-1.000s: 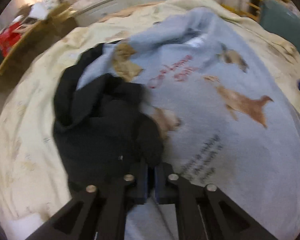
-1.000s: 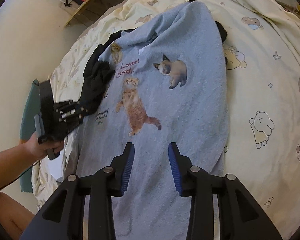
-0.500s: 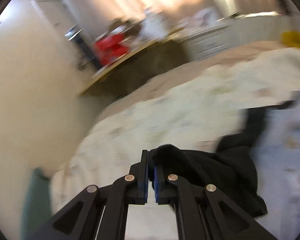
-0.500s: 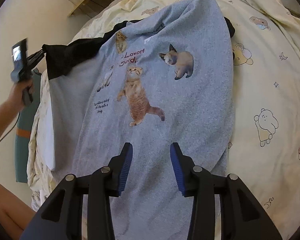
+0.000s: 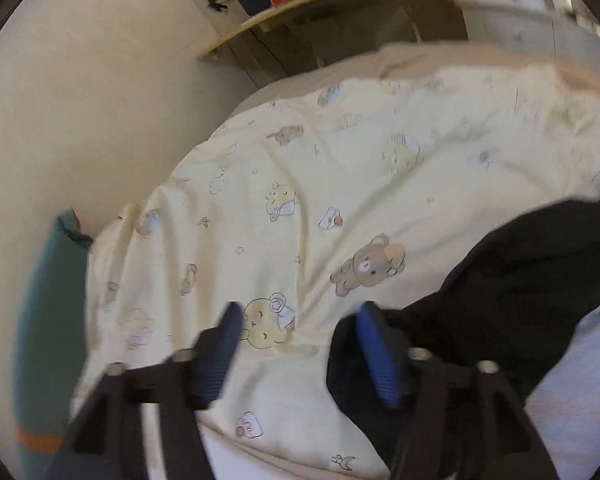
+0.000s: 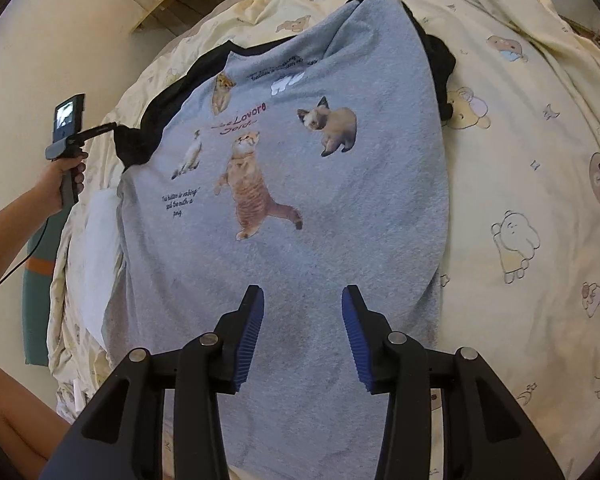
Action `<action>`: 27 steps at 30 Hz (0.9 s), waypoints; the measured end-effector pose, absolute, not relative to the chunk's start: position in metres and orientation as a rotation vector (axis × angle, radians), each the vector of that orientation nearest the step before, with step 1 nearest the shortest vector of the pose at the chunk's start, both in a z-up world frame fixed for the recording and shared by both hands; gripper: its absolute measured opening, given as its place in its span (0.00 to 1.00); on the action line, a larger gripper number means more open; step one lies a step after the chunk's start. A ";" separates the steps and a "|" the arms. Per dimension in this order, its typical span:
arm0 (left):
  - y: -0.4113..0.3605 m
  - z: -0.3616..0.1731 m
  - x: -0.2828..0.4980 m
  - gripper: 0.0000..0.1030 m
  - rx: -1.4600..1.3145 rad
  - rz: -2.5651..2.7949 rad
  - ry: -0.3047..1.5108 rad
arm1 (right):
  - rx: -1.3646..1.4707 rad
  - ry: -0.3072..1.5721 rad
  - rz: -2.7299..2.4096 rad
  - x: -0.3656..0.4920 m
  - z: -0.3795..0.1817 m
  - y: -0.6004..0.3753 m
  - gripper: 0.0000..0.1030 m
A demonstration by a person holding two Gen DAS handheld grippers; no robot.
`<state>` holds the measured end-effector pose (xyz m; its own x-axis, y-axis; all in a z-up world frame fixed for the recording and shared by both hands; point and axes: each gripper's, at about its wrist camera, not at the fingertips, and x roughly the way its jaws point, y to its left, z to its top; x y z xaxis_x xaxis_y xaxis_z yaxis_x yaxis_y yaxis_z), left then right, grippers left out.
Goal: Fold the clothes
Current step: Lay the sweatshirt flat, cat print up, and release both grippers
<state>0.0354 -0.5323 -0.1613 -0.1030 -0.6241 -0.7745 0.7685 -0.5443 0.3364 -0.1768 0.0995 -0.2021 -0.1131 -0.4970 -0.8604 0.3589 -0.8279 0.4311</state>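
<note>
Item: grey sweatshirt (image 6: 340, 208), printed with cats and red lettering, black sleeves. Lies spread flat, print upward, on the bed's yellow bear-print duvet (image 6: 540, 160), which serves as landmark for all entries.

Black sleeve (image 5: 520, 300): stretched out sideways from the sweatshirt's left shoulder across the duvet, toward the duvet's left edge. The opposite black sleeve (image 6: 440, 64) shows only as a dark edge tucked behind the garment's right side.

Left hand-held gripper (image 5: 300, 344): jaws opening, blue pads spread apart above the duvet at the sleeve's cuff end. The right pad sits against the black cloth; only duvet shows in the gap between the pads. In the right wrist view the gripper (image 6: 114, 126) is held by a hand (image 6: 64, 172) at the duvet's left edge, tip at the cuff.

Right hand-held gripper (image 6: 302, 340): pads partly spread, nothing between them, hovering over the sweatshirt's lower hem area near the duvet's front.

Wooden shelf (image 5: 320, 4): against the wall beyond the duvet's far-left corner.
</note>
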 end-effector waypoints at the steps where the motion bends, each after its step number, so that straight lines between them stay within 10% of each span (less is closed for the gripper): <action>1: -0.542 -0.157 0.048 0.69 1.145 -1.780 0.223 | 1.603 -0.147 -1.980 -0.174 -0.201 0.098 0.44; 8: -0.547 -0.148 0.123 0.69 1.138 -1.662 0.349 | 1.576 -0.085 -1.948 -0.160 -0.195 0.084 0.45; 16: -0.297 -0.205 0.168 0.69 1.629 -2.359 0.608 | 1.550 0.004 -1.970 -0.143 -0.186 0.091 0.46; 27: -0.191 -0.238 0.265 0.68 1.598 -2.473 0.449 | 1.569 0.228 -1.968 -0.110 -0.135 0.118 0.46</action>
<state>0.2646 -0.1905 -0.2384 -0.4150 0.0259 -0.9095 0.2954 -0.9416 -0.1617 -0.1099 0.1185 -0.1350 -0.1167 -0.3474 -0.9304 0.5511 -0.8021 0.2303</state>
